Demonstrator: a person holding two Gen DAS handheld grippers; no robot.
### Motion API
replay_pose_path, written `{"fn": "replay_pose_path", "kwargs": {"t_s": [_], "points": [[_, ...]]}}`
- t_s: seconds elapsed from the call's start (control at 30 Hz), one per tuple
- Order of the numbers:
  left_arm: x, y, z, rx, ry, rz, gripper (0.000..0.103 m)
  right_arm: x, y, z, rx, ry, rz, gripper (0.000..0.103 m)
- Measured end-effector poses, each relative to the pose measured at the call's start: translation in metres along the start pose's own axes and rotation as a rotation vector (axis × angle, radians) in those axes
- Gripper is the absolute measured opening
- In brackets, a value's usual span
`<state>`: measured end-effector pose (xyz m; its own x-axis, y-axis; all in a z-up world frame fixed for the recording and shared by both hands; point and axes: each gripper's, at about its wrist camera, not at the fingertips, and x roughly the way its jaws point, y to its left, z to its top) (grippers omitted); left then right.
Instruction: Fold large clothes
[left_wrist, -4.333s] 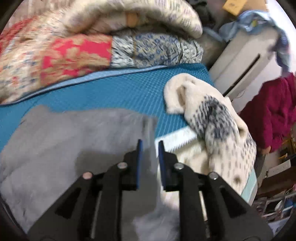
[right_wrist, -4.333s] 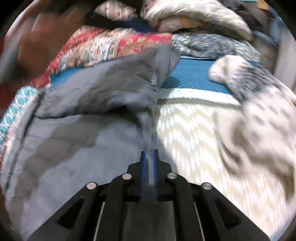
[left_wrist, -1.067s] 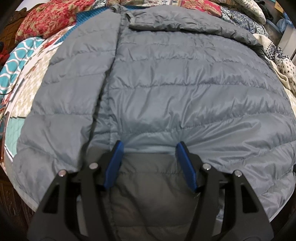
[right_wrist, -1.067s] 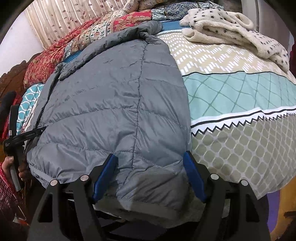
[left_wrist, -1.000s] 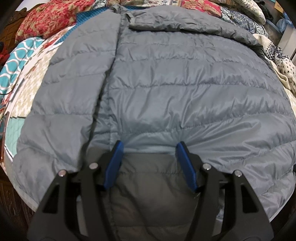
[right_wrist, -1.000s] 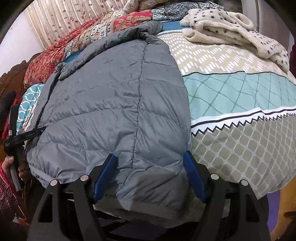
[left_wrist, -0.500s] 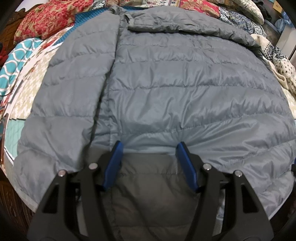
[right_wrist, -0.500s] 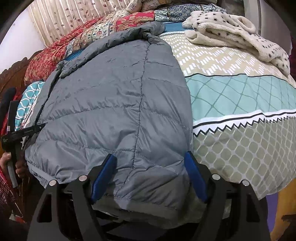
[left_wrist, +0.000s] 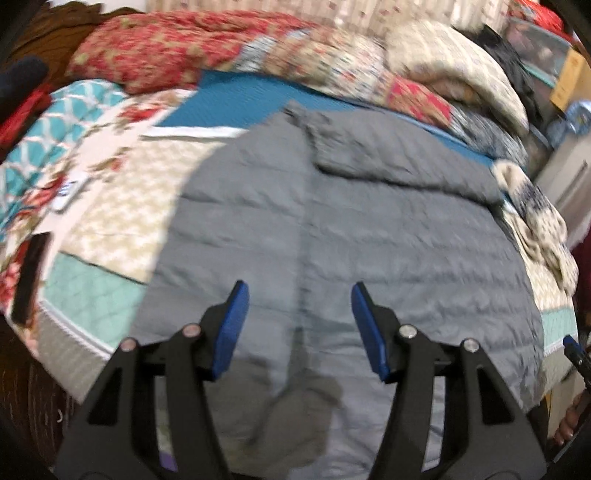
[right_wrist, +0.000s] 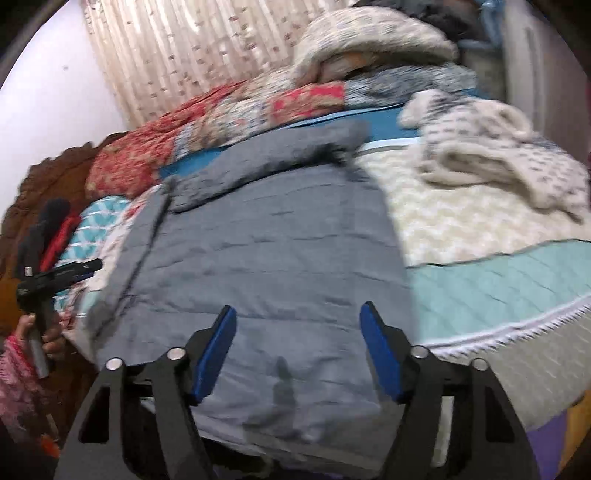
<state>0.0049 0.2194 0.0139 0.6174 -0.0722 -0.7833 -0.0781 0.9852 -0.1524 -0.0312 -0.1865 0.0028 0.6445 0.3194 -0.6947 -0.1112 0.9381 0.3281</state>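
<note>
1. Left wrist view: the left gripper has come up off the grey puffer jacket. Half a second ago its blue pads sat right at the hem; now they hang above the cloth with nothing between them. The jaws stand about half wide and are closing a little. The jacket lies spread flat on the bed, collar toward the heaped quilts, one sleeve folded across its top.

2. Right wrist view: the right gripper has lifted in the same way and is clear of the hem, its jaws closing empty from a wider spread. The jacket covers the bed's near corner, its hem hanging over the edge. A spotted fleece garment lies well apart on the far side (untouched).

3. Both grippers have let go, so I judge the spreading finished and the first fold not yet begun.
</note>
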Motion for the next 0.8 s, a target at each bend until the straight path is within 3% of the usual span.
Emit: {"fn": "replay_pose_path", "kwargs": {"t_s": [0.13,0.23,0.5,0.57,0.6,0.63,0.67,0.73,0.8], "points": [[-0.026,0.049,0.000,-0.072,-0.058,0.082,0.057,0.027,0.047,0.024,-0.057,0.098,0.135,0.045],[-0.045,0.091,-0.008,-0.128,-0.089,0.143,0.061,0.064,0.096,0.033,-0.084,0.219,0.266,0.045],[-0.063,0.156,-0.041,-0.210,-0.083,0.149,0.062,0.191,0.236,0.021,-0.083,0.545,0.533,0.045],[-0.061,0.163,-0.047,-0.234,-0.072,0.145,0.062,0.225,0.271,0.012,-0.087,0.616,0.533,0.045],[-0.060,0.167,-0.050,-0.249,-0.063,0.142,0.062,0.239,0.284,0.008,-0.098,0.641,0.536,0.043],[-0.057,0.168,-0.051,-0.256,-0.057,0.141,0.062,0.251,0.296,0.005,-0.112,0.667,0.539,0.020],[-0.056,0.169,-0.051,-0.257,-0.053,0.143,0.062,0.265,0.311,0.001,-0.122,0.708,0.555,0.006],[-0.055,0.168,-0.049,-0.250,-0.052,0.149,0.062,0.266,0.317,0.010,-0.097,0.713,0.603,0.000],[-0.055,0.165,-0.044,-0.245,-0.062,0.141,0.062,0.241,0.314,0.034,-0.158,0.635,0.632,0.000]]}}
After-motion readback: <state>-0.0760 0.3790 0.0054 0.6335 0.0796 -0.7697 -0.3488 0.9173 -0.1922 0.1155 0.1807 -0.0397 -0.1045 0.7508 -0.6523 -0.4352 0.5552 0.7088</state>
